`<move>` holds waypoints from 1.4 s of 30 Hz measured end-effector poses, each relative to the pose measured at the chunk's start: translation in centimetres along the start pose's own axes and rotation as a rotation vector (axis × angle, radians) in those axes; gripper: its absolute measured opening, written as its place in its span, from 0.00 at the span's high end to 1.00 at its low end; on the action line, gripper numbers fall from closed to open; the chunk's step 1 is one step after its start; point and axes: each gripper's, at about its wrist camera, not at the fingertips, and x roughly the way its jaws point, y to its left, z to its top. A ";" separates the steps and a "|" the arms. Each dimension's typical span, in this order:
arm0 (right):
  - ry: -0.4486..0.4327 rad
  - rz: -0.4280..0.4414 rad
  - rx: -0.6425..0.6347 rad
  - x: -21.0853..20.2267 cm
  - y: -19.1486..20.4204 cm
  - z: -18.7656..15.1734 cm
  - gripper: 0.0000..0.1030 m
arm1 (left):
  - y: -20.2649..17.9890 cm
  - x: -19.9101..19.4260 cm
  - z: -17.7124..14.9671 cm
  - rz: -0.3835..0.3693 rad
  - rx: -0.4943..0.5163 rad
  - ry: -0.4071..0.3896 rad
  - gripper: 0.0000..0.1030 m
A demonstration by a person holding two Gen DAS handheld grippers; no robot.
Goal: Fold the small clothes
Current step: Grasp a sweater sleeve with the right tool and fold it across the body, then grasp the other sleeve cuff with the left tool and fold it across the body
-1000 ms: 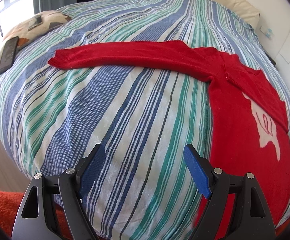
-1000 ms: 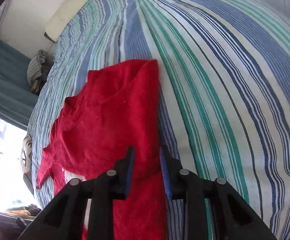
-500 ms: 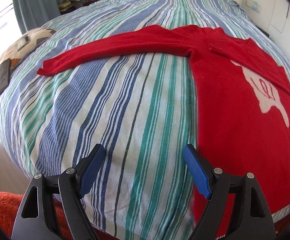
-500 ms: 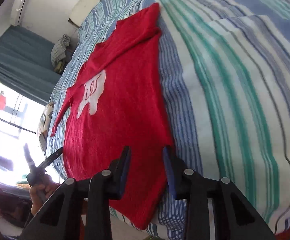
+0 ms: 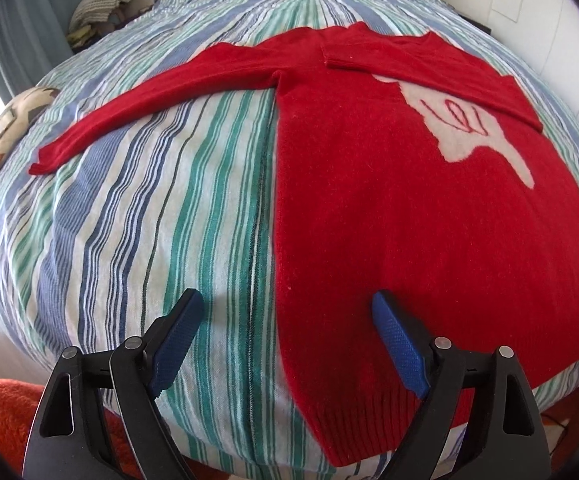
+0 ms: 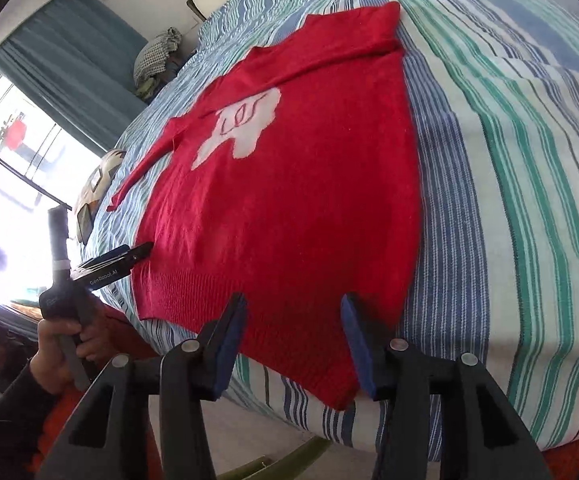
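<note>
Red knit — a sweater [image 5: 429, 216] lies flat on the striped bed [image 5: 161, 200], chest up, with one sleeve [image 5: 429, 68] already folded across the chest over the top of the pale motif [image 5: 485, 136] and the other sleeve [image 5: 161, 96] stretched out across the stripes.

The risk I see is in the grab at the hem [image 6: 273, 308]. The knit is soft and double-layered; a pinch that catches only the top layer would peel it off the back one and drag the folded sleeve askew. The bedcover is loose too, so a low pinch could gather stripes along with wool. And if the two hands lift unevenly, the fold will likely come out crooked.

The left gripper [image 5: 285, 340] stands wide open and empty — the sweater's side edge runs between its pads, one over bare bedcover, one over red, near the hem's left corner. The right gripper [image 6: 293, 344] has just been opening; its jaws stand about half apart, nothing clamped, poised just above the ribbed hem near the right corner, which hangs at the bed's edge.
</note>
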 end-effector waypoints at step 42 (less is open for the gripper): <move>-0.150 -0.028 -0.099 -3.8 1.1 -0.8 0.45 | 22.0 2.5 6.1 -0.137 -0.797 -0.066 0.15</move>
